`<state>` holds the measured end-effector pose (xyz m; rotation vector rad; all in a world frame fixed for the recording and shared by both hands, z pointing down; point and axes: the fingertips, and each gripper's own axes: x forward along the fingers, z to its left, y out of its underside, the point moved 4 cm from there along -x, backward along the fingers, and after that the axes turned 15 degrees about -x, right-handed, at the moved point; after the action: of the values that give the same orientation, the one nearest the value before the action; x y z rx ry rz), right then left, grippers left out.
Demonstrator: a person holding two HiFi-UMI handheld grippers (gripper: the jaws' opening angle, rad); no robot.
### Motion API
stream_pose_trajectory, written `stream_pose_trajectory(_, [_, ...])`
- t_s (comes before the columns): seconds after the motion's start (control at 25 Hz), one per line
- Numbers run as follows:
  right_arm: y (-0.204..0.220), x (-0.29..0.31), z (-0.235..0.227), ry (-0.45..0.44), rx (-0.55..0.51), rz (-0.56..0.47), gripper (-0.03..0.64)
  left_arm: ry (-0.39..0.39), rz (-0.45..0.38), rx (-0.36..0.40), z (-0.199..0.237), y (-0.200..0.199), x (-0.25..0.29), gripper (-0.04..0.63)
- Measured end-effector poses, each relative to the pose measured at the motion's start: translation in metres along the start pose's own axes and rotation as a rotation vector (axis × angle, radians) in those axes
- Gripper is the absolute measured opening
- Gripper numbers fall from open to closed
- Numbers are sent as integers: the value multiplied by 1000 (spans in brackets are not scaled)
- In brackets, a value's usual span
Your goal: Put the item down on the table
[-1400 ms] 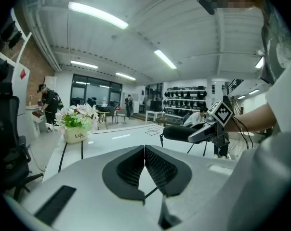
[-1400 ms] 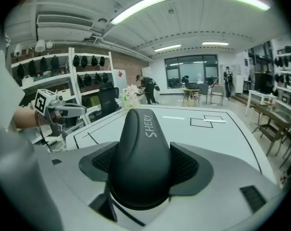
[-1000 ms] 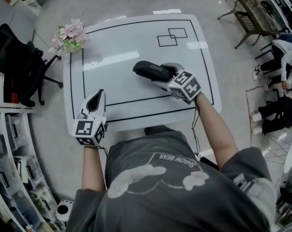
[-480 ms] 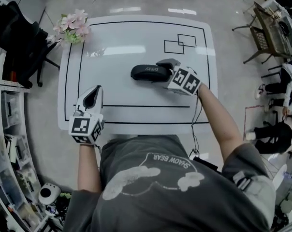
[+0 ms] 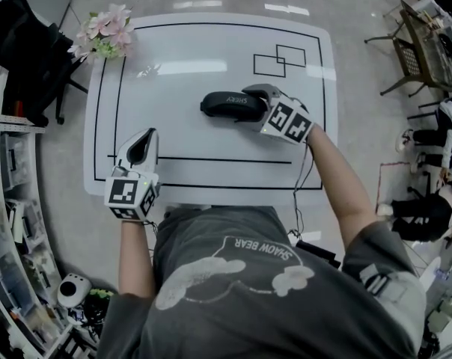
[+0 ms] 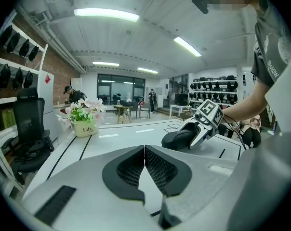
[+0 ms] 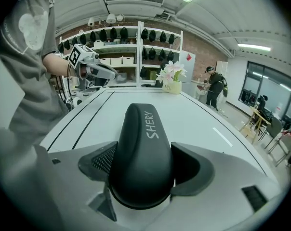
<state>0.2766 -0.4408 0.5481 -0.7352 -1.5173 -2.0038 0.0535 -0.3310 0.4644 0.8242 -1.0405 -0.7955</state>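
Note:
A black oblong case [image 5: 226, 105] printed "SHERY" lies lengthwise across the middle of the white table [image 5: 211, 51]. My right gripper [image 5: 252, 107] holds its right end. In the right gripper view the case [image 7: 143, 148] fills the space between the pads, and the jaws of my right gripper [image 7: 145, 165] are opening while the pads still touch the case. The left gripper view shows the case [image 6: 179, 138] low on the tabletop. My left gripper [image 5: 142, 144] hovers at the table's front left, its pads [image 6: 136, 165] meeting with nothing between them.
A pot of pink flowers [image 5: 102, 36] stands at the table's far left corner. Black lines and two small rectangles [image 5: 278, 60] mark the tabletop. A black office chair [image 5: 24, 51] and shelves [image 5: 9, 223] stand to the left, and a wooden chair [image 5: 424, 32] to the right.
The right gripper and the case have turned from slanted to nearly level across the table. The left gripper has stayed at the front left.

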Motion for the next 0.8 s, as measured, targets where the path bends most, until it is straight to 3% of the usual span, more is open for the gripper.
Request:
stream_pose_trajectory(0.36, [10, 2, 10, -7, 63, 27, 373, 19, 7, 27, -8, -2, 1, 3])
stream_pose_trajectory(0.6, [3, -10, 8, 71, 113, 17, 394, 29, -3, 17, 0, -5, -11, 3])
stream_pose_trajectory(0.8, [-6, -32, 17, 190, 196, 35, 396, 120, 8, 30, 9, -13, -6, 3])
